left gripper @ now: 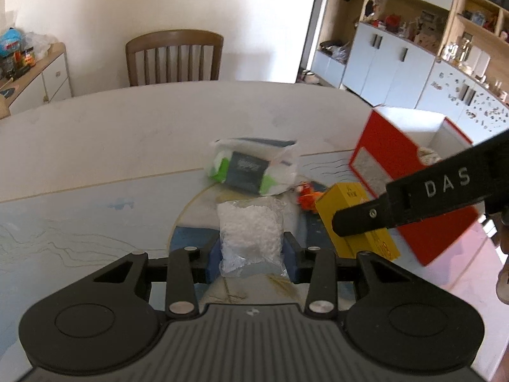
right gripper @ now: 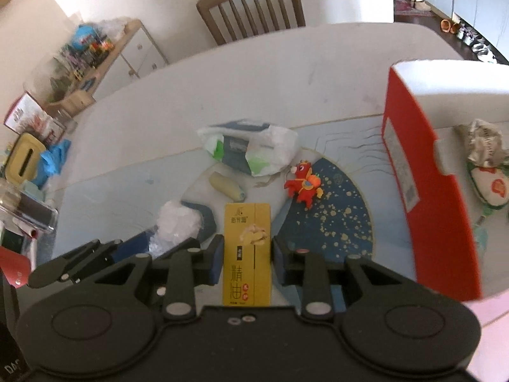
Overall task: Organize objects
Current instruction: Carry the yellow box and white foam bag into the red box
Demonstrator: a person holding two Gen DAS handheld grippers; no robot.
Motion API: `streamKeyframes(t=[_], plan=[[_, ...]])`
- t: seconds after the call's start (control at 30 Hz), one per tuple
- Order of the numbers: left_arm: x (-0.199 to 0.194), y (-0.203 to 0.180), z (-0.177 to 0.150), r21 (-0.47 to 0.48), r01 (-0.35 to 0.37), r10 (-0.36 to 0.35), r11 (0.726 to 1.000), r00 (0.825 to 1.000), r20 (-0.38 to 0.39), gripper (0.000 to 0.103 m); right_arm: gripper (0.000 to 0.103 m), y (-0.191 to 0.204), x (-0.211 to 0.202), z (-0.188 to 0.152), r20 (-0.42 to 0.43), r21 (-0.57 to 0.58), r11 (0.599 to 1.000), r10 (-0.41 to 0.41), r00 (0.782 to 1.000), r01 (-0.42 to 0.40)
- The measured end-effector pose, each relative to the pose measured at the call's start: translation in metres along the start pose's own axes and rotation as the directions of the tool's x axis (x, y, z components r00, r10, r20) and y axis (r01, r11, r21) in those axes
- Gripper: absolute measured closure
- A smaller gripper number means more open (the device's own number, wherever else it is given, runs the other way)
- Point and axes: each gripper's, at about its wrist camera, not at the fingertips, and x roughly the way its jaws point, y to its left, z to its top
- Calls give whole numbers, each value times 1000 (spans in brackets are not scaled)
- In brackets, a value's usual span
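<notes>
while left gripper (left gripper: 253, 251) clamps clear bag (left gripper: 251, 232), right gripper (right gripper: 246, 254) clamps yellow box (right gripper: 247, 251).

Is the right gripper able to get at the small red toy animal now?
Probably not as things stand: the right gripper has its jaws shut on the yellow box, so it is occupied. The red toy itself lies uncovered on the table, just ahead.

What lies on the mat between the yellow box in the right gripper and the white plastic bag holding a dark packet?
In the right wrist view, only a small pale oblong object lies between the yellow box and the white bag.
</notes>
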Motion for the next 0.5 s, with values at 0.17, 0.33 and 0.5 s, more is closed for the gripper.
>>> streamKeyframes(t=[0.17, 0.33, 0.5], plan=[[-23, -13, 6, 3, 36, -36, 999, 999, 12, 64, 73, -1, -26, -5, 45, 9, 1000, 16, 999, -16], [-42, -28, 12, 11, 68, -69, 998, 997, 22, 64, 73, -5, -52, -12, 94, 11, 1000, 18, 995, -19], [-53, -49, 19, 47, 96, -98, 994, 995, 36, 64, 73, -20, -71, -20, 126, 35, 999, 14, 992, -19]])
